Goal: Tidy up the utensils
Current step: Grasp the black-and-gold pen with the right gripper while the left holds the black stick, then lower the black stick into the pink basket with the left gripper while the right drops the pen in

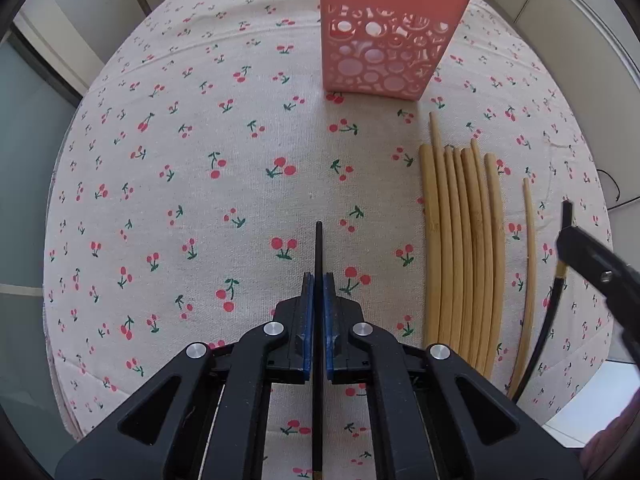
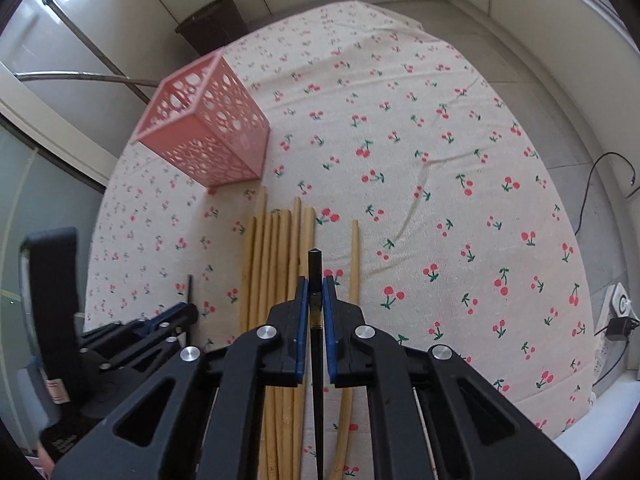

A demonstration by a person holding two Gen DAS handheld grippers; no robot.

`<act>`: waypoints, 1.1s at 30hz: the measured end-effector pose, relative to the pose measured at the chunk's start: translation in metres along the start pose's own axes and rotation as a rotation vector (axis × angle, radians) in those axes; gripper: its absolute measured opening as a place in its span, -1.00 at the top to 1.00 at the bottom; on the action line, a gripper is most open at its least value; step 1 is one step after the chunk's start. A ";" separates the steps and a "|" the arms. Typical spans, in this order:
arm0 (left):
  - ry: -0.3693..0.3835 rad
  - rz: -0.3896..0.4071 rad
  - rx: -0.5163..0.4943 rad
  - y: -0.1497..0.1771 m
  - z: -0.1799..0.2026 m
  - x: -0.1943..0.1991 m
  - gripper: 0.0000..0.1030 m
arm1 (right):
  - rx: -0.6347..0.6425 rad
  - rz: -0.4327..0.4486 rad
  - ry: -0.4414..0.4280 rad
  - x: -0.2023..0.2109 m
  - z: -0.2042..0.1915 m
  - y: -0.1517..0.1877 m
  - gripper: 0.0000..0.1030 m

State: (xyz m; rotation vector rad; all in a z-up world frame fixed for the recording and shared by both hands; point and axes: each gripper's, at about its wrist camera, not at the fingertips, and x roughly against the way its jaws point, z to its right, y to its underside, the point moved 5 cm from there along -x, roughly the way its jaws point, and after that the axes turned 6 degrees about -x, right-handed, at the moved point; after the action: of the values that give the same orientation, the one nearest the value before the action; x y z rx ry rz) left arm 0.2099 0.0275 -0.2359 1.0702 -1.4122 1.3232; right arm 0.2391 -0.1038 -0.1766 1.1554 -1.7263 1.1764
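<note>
Top of the pink basket (image 1: 390, 36) is cut off at 12 o'clock in the left view, so can't see what's in it. The right view shows its open rim at 10 o'clock, but the inside is still hard to make out.

Each set of tongs is clamped on one black chopstick. The left tongs (image 1: 319, 292) pinch theirs (image 1: 319, 248) with the tip poking toward 12, and its back end runs out of frame at 6. The right tongs (image 2: 316, 296) grip the other black chopstick (image 2: 314, 268) up near its gold band.

Bamboo chopsticks (image 1: 464, 240) lie flat on the cherry-print tabletop (image 1: 200, 200), just below the basket. I count about seven bunched together, though they overlap and the right tongs hide their lower ends. One more (image 2: 353, 260) sits apart at the bunch's 3 o'clock side.
</note>
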 end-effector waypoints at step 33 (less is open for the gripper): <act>0.238 0.804 0.117 -0.068 -0.038 0.293 0.93 | -0.110 0.501 -0.346 0.214 -0.013 -0.104 0.85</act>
State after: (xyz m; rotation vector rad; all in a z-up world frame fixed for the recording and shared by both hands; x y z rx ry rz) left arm 0.2123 0.0578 0.0660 0.3699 -1.6600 2.0370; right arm 0.2692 -0.1666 0.0510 0.9236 -2.4125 1.1912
